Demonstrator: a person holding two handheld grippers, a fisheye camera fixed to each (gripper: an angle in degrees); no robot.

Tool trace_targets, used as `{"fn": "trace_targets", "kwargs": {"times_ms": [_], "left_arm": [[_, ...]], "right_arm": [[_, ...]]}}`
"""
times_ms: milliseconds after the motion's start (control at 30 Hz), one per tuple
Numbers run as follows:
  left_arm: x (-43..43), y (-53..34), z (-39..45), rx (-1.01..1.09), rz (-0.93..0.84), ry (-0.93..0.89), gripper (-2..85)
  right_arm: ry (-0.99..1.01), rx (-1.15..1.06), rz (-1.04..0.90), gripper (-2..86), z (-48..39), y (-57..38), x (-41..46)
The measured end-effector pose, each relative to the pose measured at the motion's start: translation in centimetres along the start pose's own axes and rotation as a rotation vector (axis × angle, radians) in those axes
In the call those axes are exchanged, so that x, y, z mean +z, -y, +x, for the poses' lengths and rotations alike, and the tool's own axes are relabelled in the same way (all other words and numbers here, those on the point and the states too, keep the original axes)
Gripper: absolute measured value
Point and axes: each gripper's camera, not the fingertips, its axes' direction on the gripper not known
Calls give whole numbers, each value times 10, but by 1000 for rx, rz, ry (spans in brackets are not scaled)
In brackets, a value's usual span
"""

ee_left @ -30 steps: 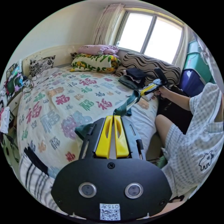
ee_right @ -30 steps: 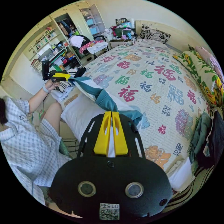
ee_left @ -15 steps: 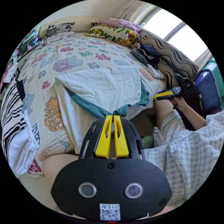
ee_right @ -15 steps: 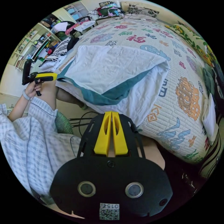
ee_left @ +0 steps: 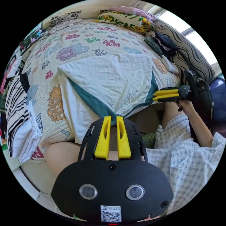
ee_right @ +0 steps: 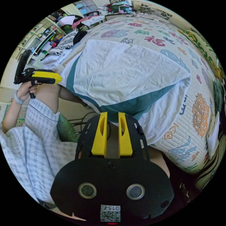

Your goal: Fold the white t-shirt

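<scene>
Now, in the left gripper view, the left gripper (ee_left: 112,117) sits at lower centre with its jaws parted a little and nothing between them. The t-shirt (ee_left: 106,82) lies spread on the bed (ee_left: 70,47) just beyond the tips, its teal-trimmed edge hanging off the bed's near side. Its long axis appears to run across the frame, from upper left toward the right. At the right edge of the frame the right gripper (ee_left: 154,96) hovers just off the shirt's corner, its jaws a slit apart, gripping nothing.

Next, the right gripper view: the right gripper (ee_right: 111,114) shows at lower centre, jaws clearly apart and empty. The t-shirt (ee_right: 124,68) starts just past the tips and spreads toward the top of the frame. At left, the left gripper (ee_right: 58,78) hangs beside the shirt's far corner; its gap can't be judged here. Each gripper is nearest one end of the near edge, so a next fold would probably start there.
</scene>
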Motion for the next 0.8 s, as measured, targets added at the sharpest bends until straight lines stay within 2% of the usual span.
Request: {"fn": "trace_targets", "kwargs": {"times_ms": [67,167,300,600,800], "left_arm": [[4,2,-2,-35,25,-59,58],[15,9,4,-39,36,-80,55],[65,21,6,-54,-120,30,21],[84,-7,-15,-111,-132,-54,-5],[54,-35,-29,-102,19,-133,10]], "right_arm": [[-75,-10,-108,71,-6,14,33],[-168,11,-127,23,-8,26,54],[-151,17,-131,-5,-6,35,65],[-126,-17,-124,-9,8,28,89],[-56,60,-34,8,41,29,94]]}}
